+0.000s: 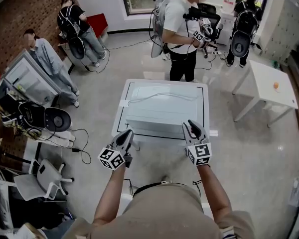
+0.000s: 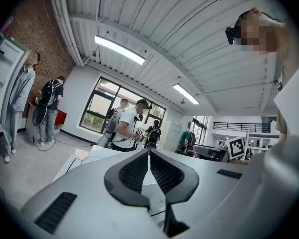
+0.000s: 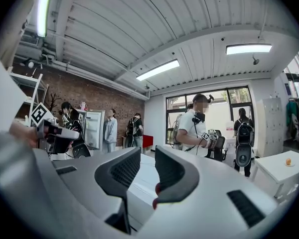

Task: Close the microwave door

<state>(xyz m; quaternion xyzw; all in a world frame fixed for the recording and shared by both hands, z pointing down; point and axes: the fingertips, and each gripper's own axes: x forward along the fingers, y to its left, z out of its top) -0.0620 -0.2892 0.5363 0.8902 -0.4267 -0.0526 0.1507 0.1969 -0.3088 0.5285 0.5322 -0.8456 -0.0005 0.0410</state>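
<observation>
In the head view a white microwave [image 1: 164, 101] stands on a white table [image 1: 120, 114] right in front of me. Its front side faces me and looks flush with the body; I see no door swung out. My left gripper [image 1: 127, 133] is level at the table's near left edge, with the jaws together and nothing between them, as the left gripper view [image 2: 149, 156] also shows. Over the near right edge, my right gripper [image 1: 191, 126] is just in front of the microwave. In the right gripper view [image 3: 148, 153] its jaws leave only a narrow slit and hold nothing.
A person in a white shirt [image 1: 182, 29] holding grippers stands beyond the table. A white side table [image 1: 269, 83] with a small orange thing [image 1: 276, 85] is at the right. At the left are other people, an open fridge [image 1: 25, 78], a chair [image 1: 45, 176] and floor cables.
</observation>
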